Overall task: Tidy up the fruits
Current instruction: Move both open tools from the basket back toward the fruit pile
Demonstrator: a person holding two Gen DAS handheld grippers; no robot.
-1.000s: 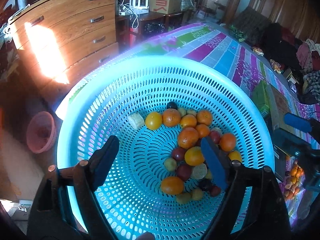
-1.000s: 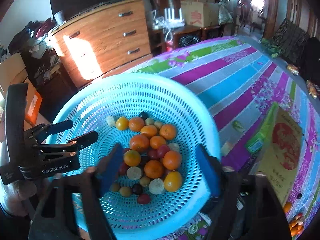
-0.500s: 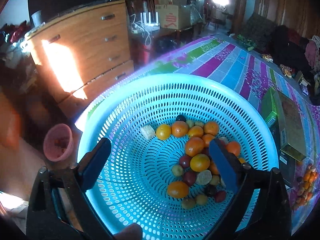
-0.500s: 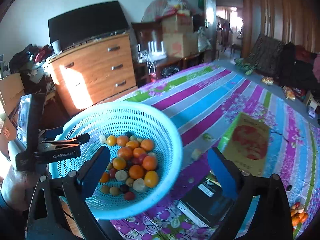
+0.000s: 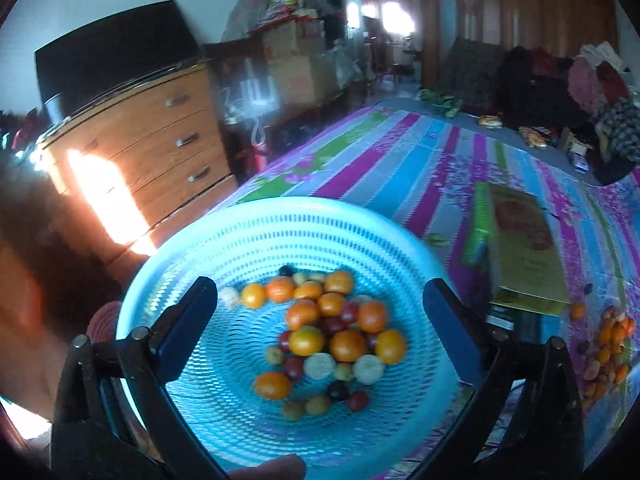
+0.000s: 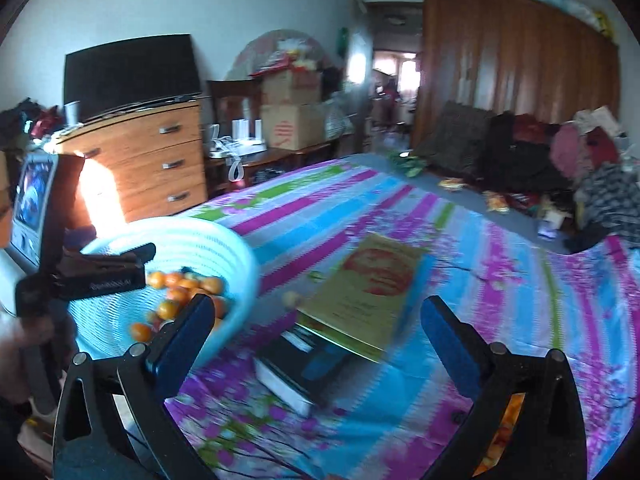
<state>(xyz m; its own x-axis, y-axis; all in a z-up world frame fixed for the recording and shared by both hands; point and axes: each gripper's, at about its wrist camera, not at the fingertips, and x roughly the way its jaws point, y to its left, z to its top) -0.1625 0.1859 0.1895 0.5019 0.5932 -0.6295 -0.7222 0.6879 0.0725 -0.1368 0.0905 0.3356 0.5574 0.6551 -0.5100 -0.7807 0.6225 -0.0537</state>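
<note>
Fruits (image 5: 328, 332) piled in blue basket (image 5: 280, 216), both grippers' fingers (image 5: 188, 316) just opened wide, empty

No text legible; white lettering on left gripper (image 6: 120, 258) body blurred, unreadable.

Basket (image 5: 280, 220): perforated glossy cyan plastic. Fruits (image 5: 332, 332) in it: smooth, slightly shiny skins. Beside basket, striped cloth (image 6: 500, 280) matt; box (image 6: 372, 288) printed cardboard. Dresser (image 6: 160, 168) behind basket: wood-grain, metal handles.

Basket (image 5: 280, 216) blocks left, boxes (image 6: 360, 292) centre, cloth (image 6: 520, 280) clear
</note>
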